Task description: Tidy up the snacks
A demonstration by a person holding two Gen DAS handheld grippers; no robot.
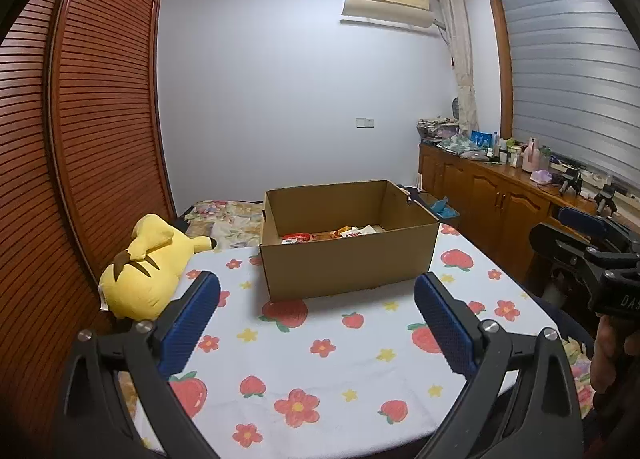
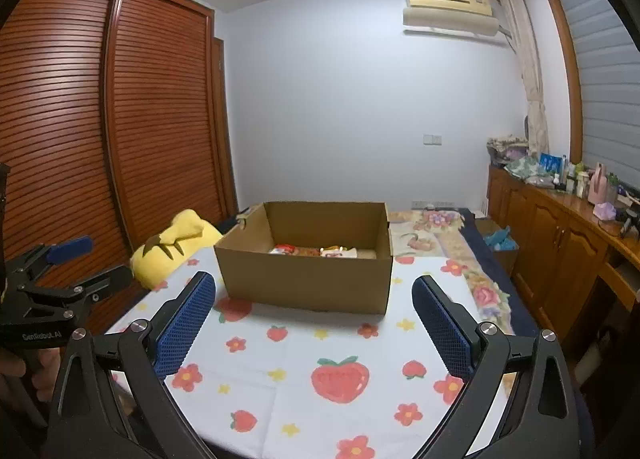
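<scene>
Strawberry-print cloth (image 1: 320, 363) | snack box (image 1: 348, 259) ahead of both spread hand-held grippers (image 1: 316, 319)

left tongs (image 1: 316, 299) gape empty before the cardboard box (image 1: 348, 263) holding snack packets (image 1: 328, 235).

I'm seeing a tabletop w/ white strawberry-and-flower cloth (image 1: 320, 371) carrying an open cardboard box (image 1: 348, 263) toward its far end, snack packets (image 1: 328, 235) lying inside. Yellow plush toy (image 1: 144, 271) is lying at the left edge, resting just beside the box.
</scene>
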